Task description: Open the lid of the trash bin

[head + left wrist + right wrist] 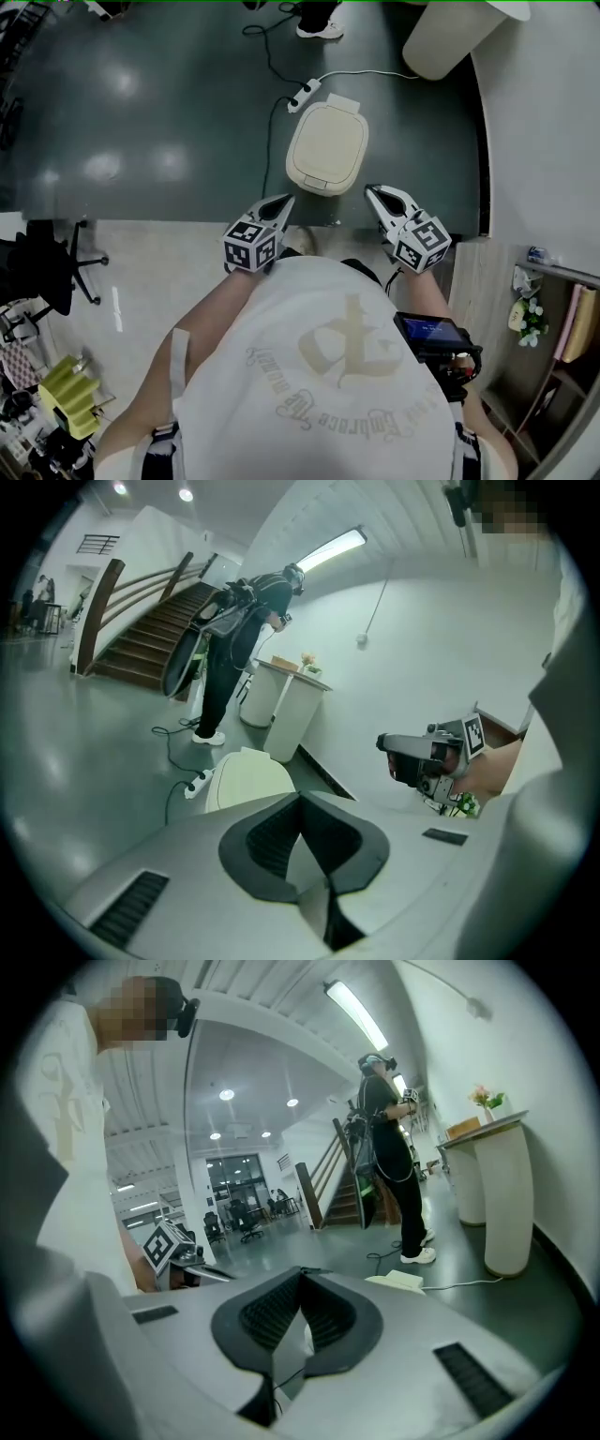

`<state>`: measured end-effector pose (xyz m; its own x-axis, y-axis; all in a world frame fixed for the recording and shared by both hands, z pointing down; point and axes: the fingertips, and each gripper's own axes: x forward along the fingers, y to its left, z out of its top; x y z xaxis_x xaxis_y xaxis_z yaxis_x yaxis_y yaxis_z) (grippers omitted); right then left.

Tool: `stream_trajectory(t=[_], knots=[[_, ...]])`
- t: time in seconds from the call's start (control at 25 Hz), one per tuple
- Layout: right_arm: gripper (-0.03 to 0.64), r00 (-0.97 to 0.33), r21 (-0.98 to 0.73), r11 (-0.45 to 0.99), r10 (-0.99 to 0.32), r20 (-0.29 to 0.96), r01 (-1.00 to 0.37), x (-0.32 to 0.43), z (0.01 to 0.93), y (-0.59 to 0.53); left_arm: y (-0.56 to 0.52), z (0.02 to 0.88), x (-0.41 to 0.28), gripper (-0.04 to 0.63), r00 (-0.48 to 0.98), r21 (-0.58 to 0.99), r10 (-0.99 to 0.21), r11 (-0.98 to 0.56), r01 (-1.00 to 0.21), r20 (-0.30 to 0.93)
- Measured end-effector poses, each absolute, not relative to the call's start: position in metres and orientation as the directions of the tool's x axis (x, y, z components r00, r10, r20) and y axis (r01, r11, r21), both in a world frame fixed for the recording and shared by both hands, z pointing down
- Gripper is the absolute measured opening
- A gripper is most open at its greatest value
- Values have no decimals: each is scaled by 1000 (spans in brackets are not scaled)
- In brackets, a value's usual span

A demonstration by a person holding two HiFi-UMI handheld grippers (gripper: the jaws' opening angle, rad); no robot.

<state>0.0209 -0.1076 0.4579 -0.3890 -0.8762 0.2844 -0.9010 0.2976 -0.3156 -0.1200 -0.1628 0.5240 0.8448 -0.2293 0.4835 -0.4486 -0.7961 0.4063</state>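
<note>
A cream trash bin point(326, 147) stands on the dark floor in front of me, its lid down. Both grippers hang in the air on the near side of it, apart from it. My left gripper point(286, 200) points at its near left corner and is shut on nothing. My right gripper point(372, 191) is just off its near right corner, shut and empty too. In the left gripper view the bin point(246, 776) lies beyond the closed jaw tips point(300, 799), with the right gripper point(412, 754) alongside. The right gripper view shows a corner of the bin point(403, 1282) past the shut tips point(302, 1272).
A white power strip point(305, 95) with cables lies on the floor just behind the bin. A white round pedestal point(450, 33) stands at the back right by the wall. A person in black point(239, 630) stands beyond the bin. An office chair point(47, 272) is at my left.
</note>
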Motion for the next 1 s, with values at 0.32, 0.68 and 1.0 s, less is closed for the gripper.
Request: stream_trajectory(t=[0.32,0.68,1.0], knots=[[6,-315,-297,218,-888,336,-930,18,469,-129,-190,533,-111,15,859,421,-140,-826,-375,492],[6,-304,-284,200,-867,394,-938,20,481,-142,-199,552,-95,15,860,452,-87,-822,-347,502],[6,-356,-290,250,-840,409,-924,27,488,-153,-201,559,-84,15,844,447,-116,-806,-388,524]])
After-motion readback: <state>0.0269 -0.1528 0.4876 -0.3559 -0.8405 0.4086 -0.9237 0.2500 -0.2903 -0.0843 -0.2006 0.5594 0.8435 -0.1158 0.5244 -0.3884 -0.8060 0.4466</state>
